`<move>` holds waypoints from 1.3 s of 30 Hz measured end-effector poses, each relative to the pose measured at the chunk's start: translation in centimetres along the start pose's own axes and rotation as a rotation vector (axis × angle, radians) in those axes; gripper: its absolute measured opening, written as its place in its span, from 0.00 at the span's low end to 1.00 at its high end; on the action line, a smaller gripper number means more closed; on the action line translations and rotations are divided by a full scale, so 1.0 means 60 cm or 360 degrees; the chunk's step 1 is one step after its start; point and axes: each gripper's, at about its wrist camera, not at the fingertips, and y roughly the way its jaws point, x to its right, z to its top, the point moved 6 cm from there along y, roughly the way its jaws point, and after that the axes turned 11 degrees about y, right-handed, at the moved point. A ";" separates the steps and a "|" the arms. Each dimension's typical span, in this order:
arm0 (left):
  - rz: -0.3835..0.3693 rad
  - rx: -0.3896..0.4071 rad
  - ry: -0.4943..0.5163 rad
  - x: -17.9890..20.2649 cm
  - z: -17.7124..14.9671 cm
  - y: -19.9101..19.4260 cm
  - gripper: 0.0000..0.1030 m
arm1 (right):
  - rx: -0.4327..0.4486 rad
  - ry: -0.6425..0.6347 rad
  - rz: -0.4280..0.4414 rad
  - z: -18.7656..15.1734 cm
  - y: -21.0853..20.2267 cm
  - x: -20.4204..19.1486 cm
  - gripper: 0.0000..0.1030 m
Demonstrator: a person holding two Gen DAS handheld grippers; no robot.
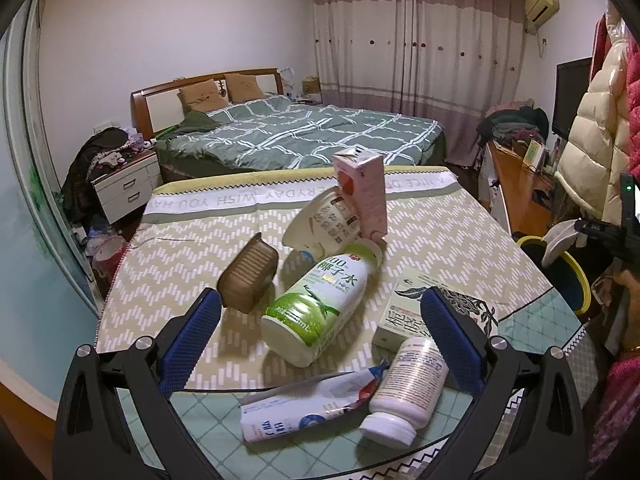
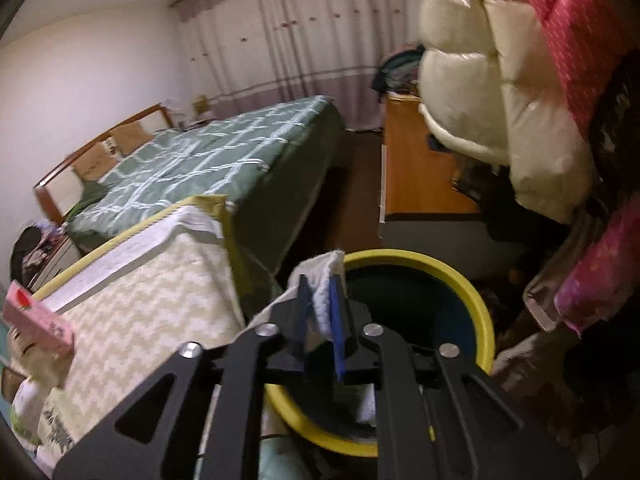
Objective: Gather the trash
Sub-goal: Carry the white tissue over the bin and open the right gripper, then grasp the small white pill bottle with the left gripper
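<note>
The left tongs point(image 1: 320, 340) stand wide open over the near edge of the tabletop point(image 1: 460, 236) and grasp nothing. Between their blue pads lie a crumpled white wrapper point(image 1: 304, 408) at about 6 o'clock and a white pill bottle point(image 1: 408, 392) on its side at 5 o'clock, touching the wrapper. Just beyond, in the middle, a green-and-white drink bottle point(image 1: 320, 312) lies on its side. At 3 o'clock from it is a pale flat box point(image 1: 404, 312), partly hidden by the right pad. At 9 o'clock from the bottle sits a brown ribbed container point(image 1: 248, 276). Farther, at 12 o'clock, a paper cup point(image 1: 324, 224) leans on its side against a pink carton point(image 1: 364, 192), which stands tilted. Behind the tabletop is a bed point(image 1: 304, 132) with a green cover.

The right tongs point(image 2: 322, 312) have a white tissue point(image 2: 324, 280) between their pads. The jaws are a little parted, and I cannot tell if the pads still press on it. The tongs are above the near rim of a yellow bin point(image 2: 476, 304), which stands on the floor beside the tabletop. In the left view this bin is at 3 o'clock.
</note>
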 end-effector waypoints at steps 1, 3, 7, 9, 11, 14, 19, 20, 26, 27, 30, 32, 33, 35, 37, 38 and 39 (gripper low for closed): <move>-0.0003 -0.0003 0.0005 0.002 0.001 0.001 0.95 | 0.0006 0.0005 -0.0005 -0.001 0.003 0.001 0.24; -0.0009 -0.0009 0.0012 0.005 0.000 0.003 0.95 | 0.0017 -0.0002 -0.0006 -0.006 0.005 -0.003 0.25; -0.0031 -0.0017 0.0004 0.006 -0.003 0.007 0.95 | 0.0039 -0.0026 -0.0014 -0.021 0.003 -0.015 0.25; -0.0036 -0.0021 0.0006 0.007 -0.006 0.007 0.95 | 0.0050 -0.0056 -0.0010 -0.031 -0.003 -0.026 0.25; -0.0061 -0.0025 0.0012 0.010 -0.009 0.006 0.95 | 0.0060 -0.0090 -0.0020 -0.042 -0.004 -0.035 0.25; -0.0129 -0.0039 0.0027 0.018 -0.018 0.004 0.95 | 0.0043 -0.0113 -0.0021 -0.052 0.000 -0.042 0.25; -0.0277 -0.0093 0.0076 0.044 -0.048 0.006 0.95 | 0.0050 -0.0121 -0.0014 -0.052 -0.002 -0.046 0.25; -0.0302 -0.0106 0.0085 0.049 -0.053 0.008 0.95 | 0.0052 -0.0125 -0.0017 -0.052 -0.002 -0.047 0.25; -0.0447 -0.0196 0.0156 0.087 -0.083 0.029 0.80 | 0.0044 -0.0124 -0.0013 -0.054 -0.001 -0.049 0.26; -0.0456 -0.0202 0.0165 0.091 -0.083 0.032 0.80 | 0.0041 -0.0121 -0.0012 -0.054 0.000 -0.047 0.26; -0.0512 -0.0209 0.0202 0.106 -0.084 0.036 0.75 | 0.0033 -0.0109 -0.0006 -0.053 0.002 -0.044 0.26; -0.0551 -0.0210 0.0243 0.120 -0.082 0.036 0.72 | 0.0027 -0.0106 -0.0003 -0.053 0.003 -0.044 0.26; -0.0560 -0.0217 0.0263 0.127 -0.082 0.038 0.72 | 0.0025 -0.0107 -0.0002 -0.053 0.003 -0.045 0.26; -0.0578 -0.0231 0.0281 0.134 -0.084 0.041 0.72 | 0.0022 -0.0106 0.0003 -0.053 0.005 -0.044 0.27; -0.0621 -0.0242 0.0295 0.145 -0.084 0.042 0.72 | 0.0017 -0.0104 0.0007 -0.053 0.006 -0.045 0.27; -0.0638 -0.0248 0.0300 0.150 -0.085 0.043 0.72 | 0.0013 -0.0104 0.0011 -0.054 0.007 -0.045 0.27; -0.0640 -0.0253 0.0302 0.151 -0.085 0.043 0.72 | 0.0010 -0.0103 0.0014 -0.054 0.008 -0.046 0.28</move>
